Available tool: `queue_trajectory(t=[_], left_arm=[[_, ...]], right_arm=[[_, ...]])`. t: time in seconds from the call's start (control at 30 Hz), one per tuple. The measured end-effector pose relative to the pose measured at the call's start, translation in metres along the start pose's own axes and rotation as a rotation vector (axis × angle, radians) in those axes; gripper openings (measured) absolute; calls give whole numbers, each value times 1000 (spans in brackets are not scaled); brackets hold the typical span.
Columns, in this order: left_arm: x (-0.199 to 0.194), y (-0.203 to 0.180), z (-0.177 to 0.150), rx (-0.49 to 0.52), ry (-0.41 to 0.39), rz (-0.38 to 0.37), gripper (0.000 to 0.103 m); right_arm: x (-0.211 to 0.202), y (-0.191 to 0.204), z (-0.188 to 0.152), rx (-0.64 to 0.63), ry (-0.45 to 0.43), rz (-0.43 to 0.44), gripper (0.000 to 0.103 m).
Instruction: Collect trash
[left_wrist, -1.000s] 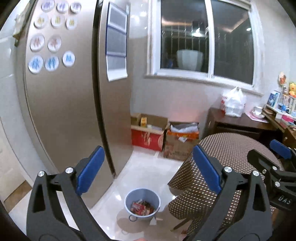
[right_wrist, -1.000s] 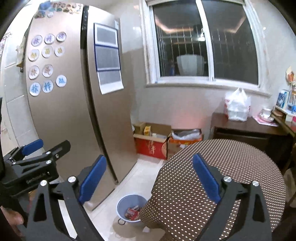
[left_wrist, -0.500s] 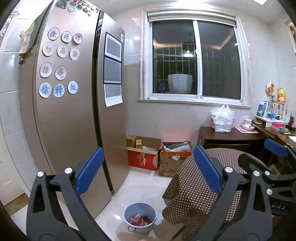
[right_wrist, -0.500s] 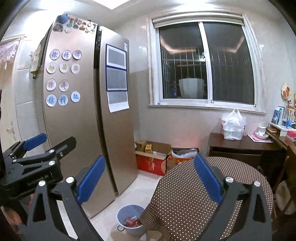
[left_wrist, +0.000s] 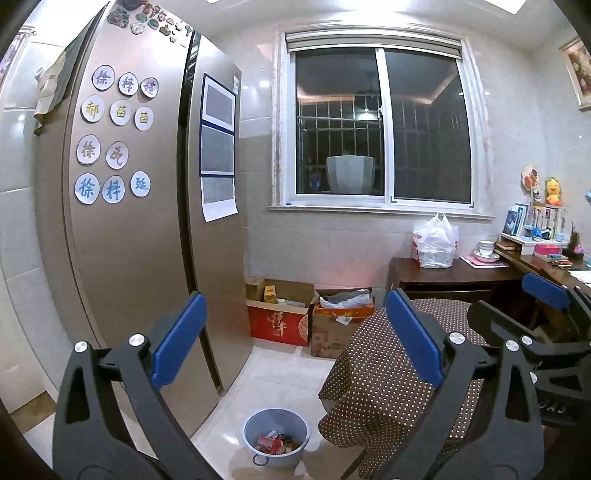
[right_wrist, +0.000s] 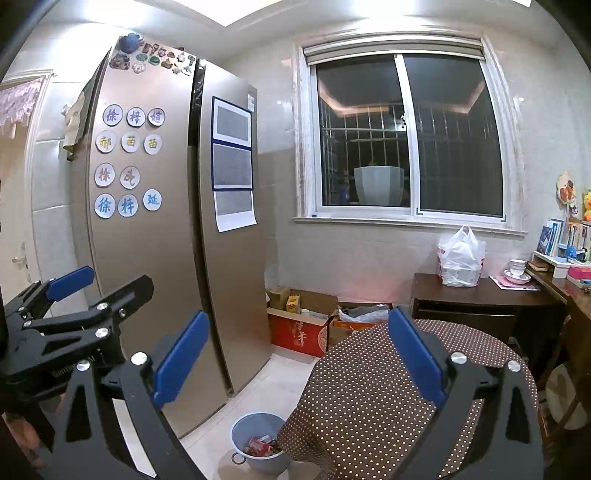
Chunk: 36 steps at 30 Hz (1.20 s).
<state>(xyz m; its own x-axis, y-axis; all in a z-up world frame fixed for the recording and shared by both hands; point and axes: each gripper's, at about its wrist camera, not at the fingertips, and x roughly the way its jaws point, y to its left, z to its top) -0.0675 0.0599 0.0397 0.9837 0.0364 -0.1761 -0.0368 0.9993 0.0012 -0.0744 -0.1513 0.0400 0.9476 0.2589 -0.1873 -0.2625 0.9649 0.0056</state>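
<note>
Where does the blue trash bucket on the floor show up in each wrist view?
Left wrist: the blue trash bucket sits bottom centre, whole rim visible, left of the dotted tablecloth.
Right wrist: the bucket sits bottom centre-left, its right side hidden behind the tablecloth.
Shared landmark: the red cardboard box against the wall under the window.

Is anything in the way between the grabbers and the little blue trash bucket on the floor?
From the left gripper, nothing visible blocks the blue bucket. From the right gripper, the dotted tablecloth hangs beside the bucket and hides its right rim.
</note>
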Motion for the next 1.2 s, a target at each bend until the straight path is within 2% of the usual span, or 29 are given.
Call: queue_trajectory(t=[1.2], left_arm=[[25,3,-4,15,43,-10,95]], right_arm=[[21,-2,-2,12,33,-2,96]])
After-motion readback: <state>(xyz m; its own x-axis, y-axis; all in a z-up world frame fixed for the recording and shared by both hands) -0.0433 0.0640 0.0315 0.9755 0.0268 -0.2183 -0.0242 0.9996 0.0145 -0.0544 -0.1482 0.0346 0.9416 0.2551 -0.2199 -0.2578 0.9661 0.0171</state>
